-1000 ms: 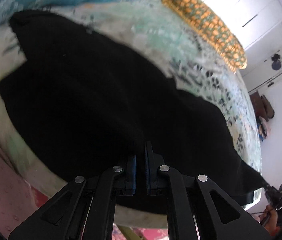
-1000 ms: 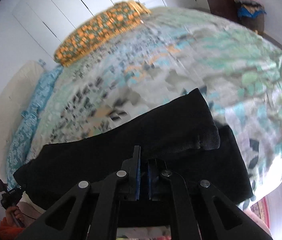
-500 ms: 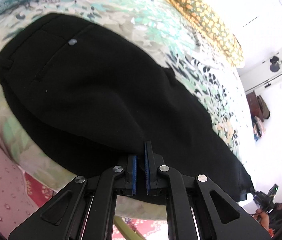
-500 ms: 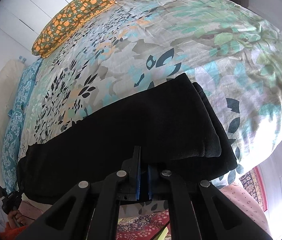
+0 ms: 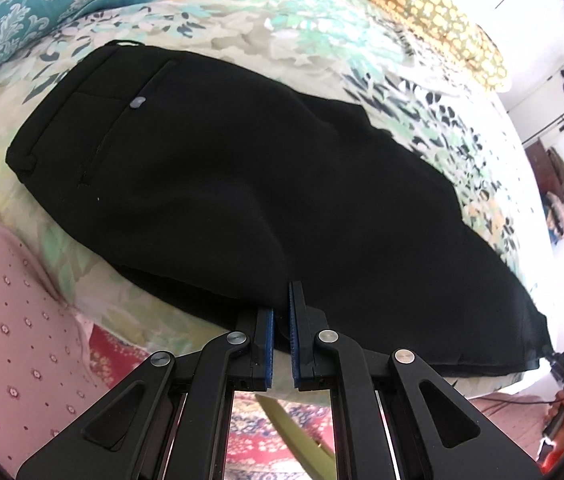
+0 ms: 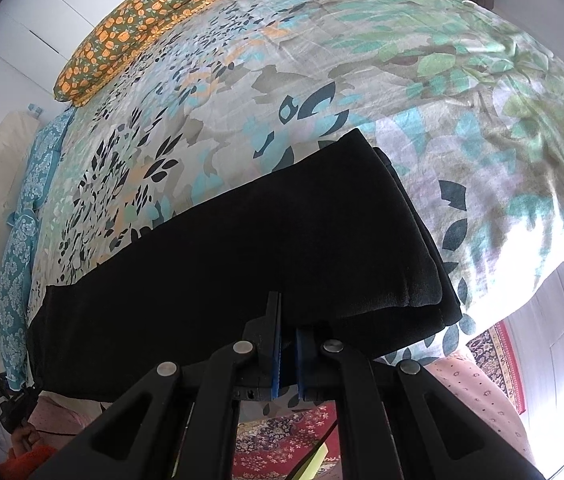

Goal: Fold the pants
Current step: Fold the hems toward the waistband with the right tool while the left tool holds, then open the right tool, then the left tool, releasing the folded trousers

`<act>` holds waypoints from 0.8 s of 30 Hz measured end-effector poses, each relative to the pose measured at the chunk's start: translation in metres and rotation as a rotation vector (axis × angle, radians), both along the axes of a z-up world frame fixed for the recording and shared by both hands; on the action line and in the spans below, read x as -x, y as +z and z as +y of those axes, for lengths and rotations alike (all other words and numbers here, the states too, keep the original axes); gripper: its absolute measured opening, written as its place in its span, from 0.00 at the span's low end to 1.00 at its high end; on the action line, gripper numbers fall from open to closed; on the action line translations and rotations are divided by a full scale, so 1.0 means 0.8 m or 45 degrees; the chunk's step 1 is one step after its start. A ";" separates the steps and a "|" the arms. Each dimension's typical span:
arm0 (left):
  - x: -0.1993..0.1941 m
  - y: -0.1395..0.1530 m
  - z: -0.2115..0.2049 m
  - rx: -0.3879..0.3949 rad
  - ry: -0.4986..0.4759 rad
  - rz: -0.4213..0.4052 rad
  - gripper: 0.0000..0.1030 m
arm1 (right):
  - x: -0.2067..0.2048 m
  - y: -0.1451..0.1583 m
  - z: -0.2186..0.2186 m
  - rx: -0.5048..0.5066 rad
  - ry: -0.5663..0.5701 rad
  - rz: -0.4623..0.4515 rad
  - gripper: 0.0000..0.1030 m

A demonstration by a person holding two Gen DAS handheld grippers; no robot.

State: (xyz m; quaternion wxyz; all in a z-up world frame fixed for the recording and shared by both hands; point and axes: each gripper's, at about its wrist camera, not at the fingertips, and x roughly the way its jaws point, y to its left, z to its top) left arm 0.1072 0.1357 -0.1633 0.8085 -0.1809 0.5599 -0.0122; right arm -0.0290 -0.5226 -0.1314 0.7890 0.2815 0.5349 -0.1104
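Note:
Black pants (image 5: 242,184) lie folded lengthwise on the floral bedspread (image 5: 321,40), waist with back pocket and button at the left, legs running right. In the right wrist view the pants (image 6: 242,264) end in stacked leg hems at the right. My left gripper (image 5: 280,320) sits at the pants' near edge, its blue pads a narrow gap apart, with no cloth visibly between them. My right gripper (image 6: 287,344) is at the near edge by the hems, pads nearly together, black cloth at the tips.
An orange patterned pillow (image 5: 421,8) and a teal patterned pillow (image 5: 42,4) lie at the head of the bed. A pink dotted bed skirt (image 5: 10,320) hangs below the mattress edge. A red patterned rug (image 6: 282,448) covers the floor.
Both grippers have drawn back toward the bed's near edge and the pants have settled flat on the bedspread. The left pads have parted slightly and the cloth has slipped out from between them.

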 end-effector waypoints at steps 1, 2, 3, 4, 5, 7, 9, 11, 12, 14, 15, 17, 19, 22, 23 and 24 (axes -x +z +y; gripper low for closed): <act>0.002 0.000 0.000 -0.003 0.002 0.005 0.04 | 0.001 0.001 0.000 0.009 0.010 0.011 0.06; 0.002 -0.002 0.000 0.000 0.005 0.011 0.04 | 0.002 -0.001 0.000 0.014 0.016 0.025 0.06; 0.004 -0.004 0.002 0.005 0.007 0.017 0.04 | 0.003 -0.004 -0.002 0.007 0.016 0.043 0.06; 0.005 -0.007 0.004 0.009 0.007 0.031 0.04 | 0.004 -0.008 -0.004 -0.007 0.012 0.063 0.06; 0.004 -0.011 0.005 0.011 0.007 0.047 0.04 | 0.004 -0.013 -0.006 -0.020 0.006 0.081 0.06; 0.003 -0.020 0.006 0.017 0.012 0.079 0.04 | 0.004 -0.021 -0.009 -0.038 -0.004 0.105 0.06; 0.002 -0.025 0.006 0.017 0.016 0.099 0.04 | 0.001 -0.025 -0.010 -0.046 -0.009 0.120 0.06; 0.002 -0.025 0.004 0.012 0.011 0.099 0.04 | 0.000 -0.027 -0.010 -0.052 -0.005 0.128 0.06; 0.002 -0.025 0.004 0.012 0.010 0.098 0.04 | -0.001 -0.029 -0.010 -0.064 -0.005 0.139 0.07; 0.003 -0.026 0.005 0.023 0.014 0.099 0.04 | 0.000 -0.029 -0.015 -0.100 -0.028 0.137 0.12; 0.003 -0.026 0.005 0.028 0.014 0.100 0.04 | 0.003 -0.028 -0.019 -0.127 -0.045 0.129 0.28; 0.003 -0.026 0.006 0.031 0.014 0.100 0.04 | 0.012 -0.018 -0.029 -0.179 -0.092 0.044 0.60; 0.003 -0.027 0.006 0.034 0.016 0.102 0.04 | 0.022 -0.008 -0.041 -0.238 -0.138 -0.061 0.66; 0.002 -0.028 0.006 0.037 0.017 0.107 0.04 | 0.028 -0.010 -0.060 -0.314 -0.210 -0.118 0.66; 0.003 -0.028 0.006 0.037 0.017 0.108 0.04 | 0.028 -0.014 -0.065 -0.321 -0.236 -0.108 0.66; 0.002 -0.029 0.005 0.037 0.017 0.108 0.04 | 0.029 -0.020 -0.069 -0.327 -0.270 -0.087 0.65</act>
